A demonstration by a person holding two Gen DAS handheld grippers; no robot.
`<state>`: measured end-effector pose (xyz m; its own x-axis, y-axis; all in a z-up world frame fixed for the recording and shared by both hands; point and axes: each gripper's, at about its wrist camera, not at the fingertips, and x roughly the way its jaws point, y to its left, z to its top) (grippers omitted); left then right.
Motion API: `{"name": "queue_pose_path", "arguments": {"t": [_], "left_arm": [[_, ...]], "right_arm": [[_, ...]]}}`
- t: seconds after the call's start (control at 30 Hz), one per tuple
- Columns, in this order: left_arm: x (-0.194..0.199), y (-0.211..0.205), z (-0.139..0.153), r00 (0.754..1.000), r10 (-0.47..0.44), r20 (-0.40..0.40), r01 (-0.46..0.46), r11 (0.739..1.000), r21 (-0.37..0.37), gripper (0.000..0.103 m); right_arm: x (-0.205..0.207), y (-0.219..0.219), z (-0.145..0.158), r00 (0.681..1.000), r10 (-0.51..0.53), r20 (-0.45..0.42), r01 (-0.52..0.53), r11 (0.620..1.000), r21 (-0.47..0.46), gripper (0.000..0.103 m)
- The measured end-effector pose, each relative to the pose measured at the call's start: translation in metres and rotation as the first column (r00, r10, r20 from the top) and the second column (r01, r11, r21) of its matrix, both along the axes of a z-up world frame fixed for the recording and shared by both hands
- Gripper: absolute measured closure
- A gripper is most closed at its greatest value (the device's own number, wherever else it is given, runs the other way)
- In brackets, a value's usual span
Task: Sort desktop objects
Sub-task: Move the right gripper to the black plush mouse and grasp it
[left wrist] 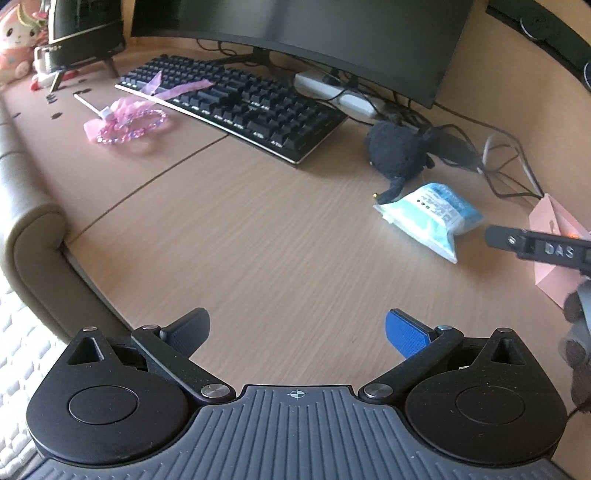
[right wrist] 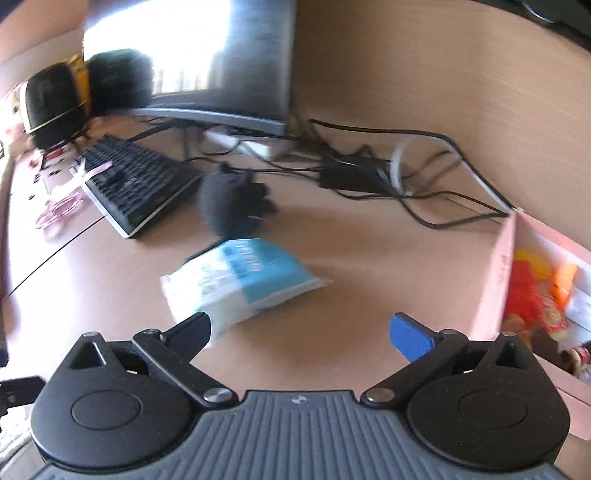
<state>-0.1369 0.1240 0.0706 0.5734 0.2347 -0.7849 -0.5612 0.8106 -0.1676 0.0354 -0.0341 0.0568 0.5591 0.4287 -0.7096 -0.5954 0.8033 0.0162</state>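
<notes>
A blue and white tissue pack (left wrist: 430, 218) lies on the wooden desk (left wrist: 258, 240), with a dark plush toy (left wrist: 397, 151) just behind it. Pink beads and ribbon (left wrist: 129, 123) lie at the left by the keyboard (left wrist: 236, 103). My left gripper (left wrist: 297, 330) hangs open over bare desk, nothing between its fingers. The right gripper's finger (left wrist: 539, 247) shows at the right edge, close to the pack. In the blurred right wrist view my right gripper (right wrist: 301, 330) stands wide open just short of the tissue pack (right wrist: 236, 284), whose near corner sits by the left fingertip (right wrist: 195, 328). The plush toy (right wrist: 236, 205) lies beyond.
A pink box (right wrist: 502, 273) holding red and orange toys stands at the right. A monitor (left wrist: 295, 26), power strip (left wrist: 336, 92) and tangled cables (right wrist: 406, 173) fill the back. A black speaker (left wrist: 85, 33) and a pink doll (left wrist: 16, 44) sit far left. A padded edge (left wrist: 33, 236) borders the desk.
</notes>
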Motion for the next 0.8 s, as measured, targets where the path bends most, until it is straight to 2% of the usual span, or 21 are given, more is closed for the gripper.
{"name": "queue_pose_path", "arguments": {"t": [0.23, 0.37, 0.4, 0.43, 0.47, 0.57, 0.7, 0.77, 0.8], "left_arm": [[-0.013, 0.017, 0.006, 0.999, 0.031, -0.009, -0.031, 0.999, 0.010, 0.000], [-0.024, 0.031, 0.015, 0.999, 0.044, 0.008, -0.044, 0.999, 0.028, 0.000], [-0.026, 0.036, 0.017, 0.999, 0.050, 0.014, -0.050, 0.998, 0.029, 0.000], [-0.029, 0.040, 0.018, 0.998, 0.056, 0.019, -0.056, 0.998, 0.029, 0.000], [-0.031, 0.045, 0.019, 0.998, 0.062, 0.023, -0.062, 0.998, 0.027, 0.000], [-0.033, 0.056, 0.019, 0.998, 0.065, 0.024, -0.065, 0.998, 0.020, 0.000], [-0.029, 0.065, 0.017, 0.998, 0.059, 0.024, -0.059, 0.998, 0.019, 0.000], [-0.027, 0.066, 0.017, 0.998, 0.051, 0.025, -0.052, 0.998, 0.022, 0.000], [-0.027, 0.066, 0.017, 0.999, 0.047, 0.026, -0.048, 0.999, 0.024, 0.000]], "right_arm": [[0.020, 0.046, 0.020, 0.997, 0.055, 0.044, -0.056, 0.998, 0.002, 0.000], [0.046, 0.086, 0.001, 0.998, 0.061, 0.003, -0.061, 0.998, -0.034, 0.001], [0.049, 0.093, -0.005, 0.999, 0.051, -0.012, -0.051, 0.997, -0.051, 0.009], [0.052, 0.101, -0.011, 0.999, 0.045, -0.029, -0.047, 0.996, -0.070, 0.023], [0.052, 0.107, -0.017, 0.998, 0.040, -0.054, -0.044, 0.995, -0.087, 0.025], [0.036, 0.115, -0.020, 0.998, 0.040, -0.055, -0.045, 0.995, -0.087, 0.025], [0.002, 0.114, -0.008, 0.970, 0.202, -0.132, -0.207, 0.978, -0.025, 0.025], [-0.011, 0.114, 0.002, 0.963, 0.257, -0.076, -0.260, 0.965, -0.034, 0.021], [-0.014, 0.117, 0.006, 0.964, 0.265, -0.025, -0.266, 0.963, -0.050, 0.016]]}}
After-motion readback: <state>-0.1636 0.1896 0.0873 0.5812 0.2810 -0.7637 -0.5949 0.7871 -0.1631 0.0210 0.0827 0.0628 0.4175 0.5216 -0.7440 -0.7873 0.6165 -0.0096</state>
